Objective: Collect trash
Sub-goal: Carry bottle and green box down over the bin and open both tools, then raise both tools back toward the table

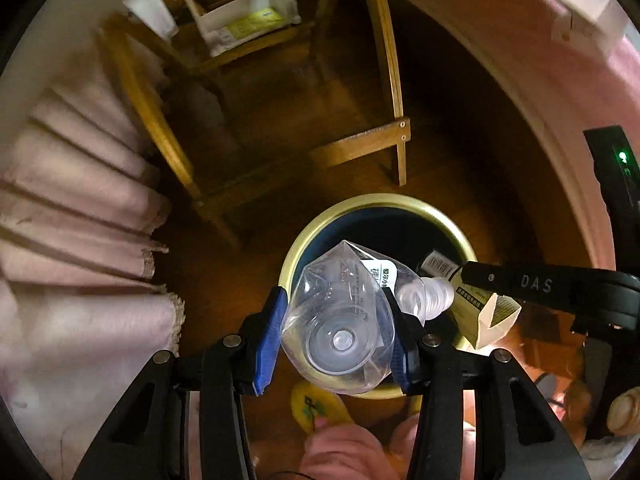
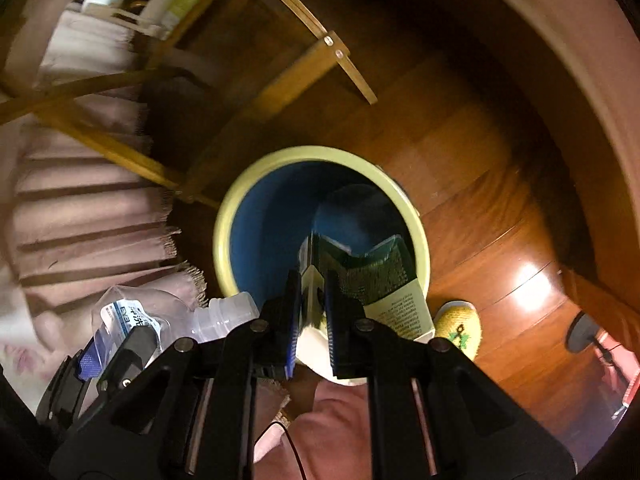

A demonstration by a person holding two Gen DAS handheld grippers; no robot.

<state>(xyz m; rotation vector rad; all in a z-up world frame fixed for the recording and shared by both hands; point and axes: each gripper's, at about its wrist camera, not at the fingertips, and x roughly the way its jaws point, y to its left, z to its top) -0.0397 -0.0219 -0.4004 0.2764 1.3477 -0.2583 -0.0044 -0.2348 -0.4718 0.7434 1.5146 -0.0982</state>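
A round bin (image 1: 384, 200) with a pale yellow rim and a blue inside stands on the wooden floor right below both grippers. My left gripper (image 1: 335, 298) is shut on a crushed clear plastic bottle (image 1: 340, 332), its base toward the camera and its neck over the bin. From the right, my right gripper (image 1: 466, 274) reaches in with a cream printed carton (image 1: 492, 312). In the right wrist view my right gripper (image 2: 312, 280) is shut on that carton (image 2: 396, 280), which hangs over the bin's (image 2: 320, 152) mouth. The left gripper (image 2: 116, 344) and the bottle (image 2: 224, 312) show at lower left.
Wooden chair legs and a crossbar (image 1: 396, 120) stand just beyond the bin. A pleated pink cloth (image 1: 80, 200) hangs at the left. A white shelf unit (image 1: 240, 8) is farther back. A yellow slipper (image 2: 460, 324) and a person's pink-clad leg (image 1: 344, 452) are beside the bin.
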